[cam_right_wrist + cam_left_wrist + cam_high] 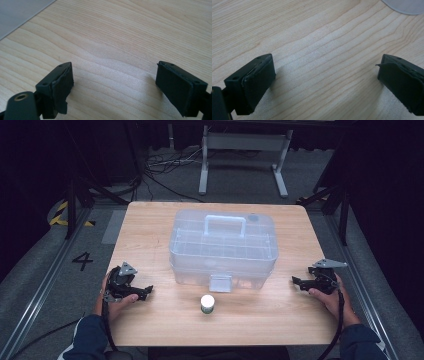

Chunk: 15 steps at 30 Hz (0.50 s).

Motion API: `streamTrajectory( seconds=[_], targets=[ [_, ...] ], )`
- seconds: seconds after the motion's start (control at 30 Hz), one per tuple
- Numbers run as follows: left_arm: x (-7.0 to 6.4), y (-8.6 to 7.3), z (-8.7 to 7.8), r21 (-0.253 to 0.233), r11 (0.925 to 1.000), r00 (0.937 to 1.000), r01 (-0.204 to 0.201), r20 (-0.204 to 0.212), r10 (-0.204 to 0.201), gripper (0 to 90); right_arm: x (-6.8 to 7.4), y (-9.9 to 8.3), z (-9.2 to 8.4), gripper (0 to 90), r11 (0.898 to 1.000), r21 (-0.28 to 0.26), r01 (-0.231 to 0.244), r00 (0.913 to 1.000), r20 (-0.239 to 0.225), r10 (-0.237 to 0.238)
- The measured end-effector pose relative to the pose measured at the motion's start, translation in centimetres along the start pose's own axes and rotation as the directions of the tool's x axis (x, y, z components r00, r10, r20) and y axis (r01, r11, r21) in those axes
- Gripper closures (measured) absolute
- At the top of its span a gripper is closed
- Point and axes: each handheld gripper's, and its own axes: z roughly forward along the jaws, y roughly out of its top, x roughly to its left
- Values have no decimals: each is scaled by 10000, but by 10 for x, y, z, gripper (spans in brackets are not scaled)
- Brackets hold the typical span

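A clear plastic storage box with a carry handle and a front latch stands in the middle of the wooden table. In front of it stands a small jar with a white lid. My left gripper rests on the table at the left, jaws pointing right toward the jar, open with bare wood between its pads. My right gripper rests at the right, pointing left toward the box, also open over bare wood, pads wide apart. A corner of the box lies ahead of it.
Cables trail from both grippers off the near table edge. Beyond the far edge stand a white frame's legs and loose cables on the grey floor. Floor rails run along both sides. A grey rounded edge shows at the top right of the left gripper view.
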Motion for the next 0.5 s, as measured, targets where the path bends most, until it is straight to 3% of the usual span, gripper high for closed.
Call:
streamTrajectory(
  seconds=[0.5],
  targets=[
    [1, 0, 0, -10, 10000, 10000, -70, 30, 70, 20, -5, 0, -1, 145, 9998, 117, 154, 9998, -162, -152]
  ],
)
